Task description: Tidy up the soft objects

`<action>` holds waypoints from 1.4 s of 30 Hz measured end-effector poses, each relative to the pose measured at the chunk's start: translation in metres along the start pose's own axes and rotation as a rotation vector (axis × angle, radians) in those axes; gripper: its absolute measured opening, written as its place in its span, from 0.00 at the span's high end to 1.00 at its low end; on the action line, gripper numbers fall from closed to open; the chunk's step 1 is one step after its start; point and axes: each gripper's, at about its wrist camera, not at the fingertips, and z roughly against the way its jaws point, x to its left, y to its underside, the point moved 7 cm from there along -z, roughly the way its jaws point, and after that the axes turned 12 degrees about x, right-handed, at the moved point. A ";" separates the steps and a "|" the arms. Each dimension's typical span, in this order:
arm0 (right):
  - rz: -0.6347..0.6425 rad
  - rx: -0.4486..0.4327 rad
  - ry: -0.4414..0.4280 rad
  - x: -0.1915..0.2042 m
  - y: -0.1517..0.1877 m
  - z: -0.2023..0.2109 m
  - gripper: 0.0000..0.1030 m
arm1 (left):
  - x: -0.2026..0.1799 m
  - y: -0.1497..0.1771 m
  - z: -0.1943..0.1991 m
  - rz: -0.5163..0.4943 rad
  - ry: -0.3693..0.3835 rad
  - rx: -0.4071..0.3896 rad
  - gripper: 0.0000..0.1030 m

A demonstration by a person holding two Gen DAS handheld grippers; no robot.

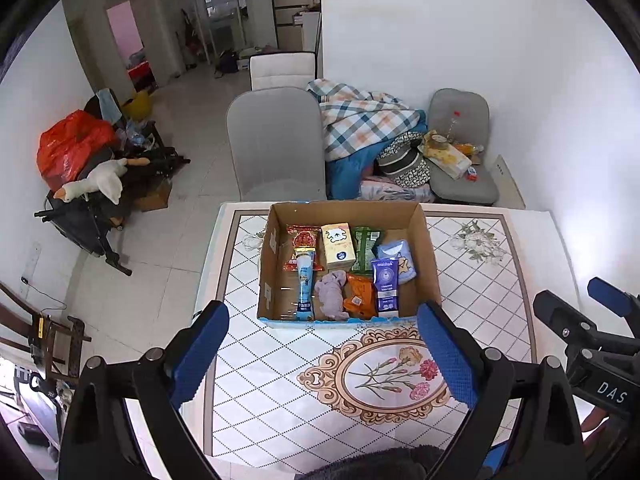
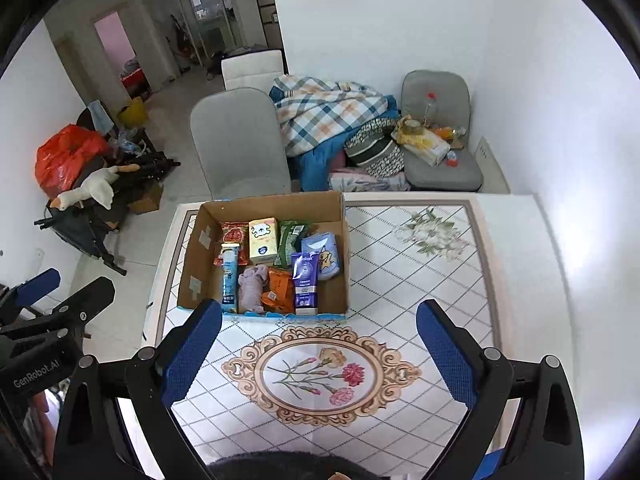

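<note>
An open cardboard box (image 1: 426,240) (image 2: 346,248) stands on the patterned table and holds several soft items: a purple plush toy (image 1: 334,294) (image 2: 252,282), a blue tube (image 1: 304,284), a purple tube (image 1: 386,286) (image 2: 305,282), a yellow tissue pack (image 1: 338,245) (image 2: 263,239), red, green and orange packets and a light blue pack (image 1: 398,258). My left gripper (image 1: 324,356) is open and empty, held above the table in front of the box. My right gripper (image 2: 318,354) is open and empty, also in front of the box; it shows at the right edge of the left wrist view (image 1: 580,312).
The table (image 1: 480,280) (image 2: 440,280) has a tiled cloth with a flower medallion. Grey chairs (image 1: 276,140) and a heap of checked bedding (image 1: 360,120) stand behind the table. A white wall is on the right. Clutter with a plush goose (image 1: 96,182) sits on the floor at left.
</note>
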 end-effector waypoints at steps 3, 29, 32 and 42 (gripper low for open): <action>0.004 -0.034 0.018 -0.001 0.004 0.017 0.03 | -0.001 0.003 0.010 0.012 0.016 -0.014 0.06; 0.000 -0.044 0.019 -0.008 0.018 0.034 0.03 | -0.006 0.021 0.016 0.027 0.024 -0.002 0.06; -0.005 -0.043 0.027 -0.010 0.019 0.033 0.03 | -0.001 0.023 0.015 0.033 0.025 0.001 0.06; -0.011 -0.042 0.043 -0.007 0.020 0.030 0.00 | 0.004 0.021 0.011 0.045 0.021 -0.009 0.00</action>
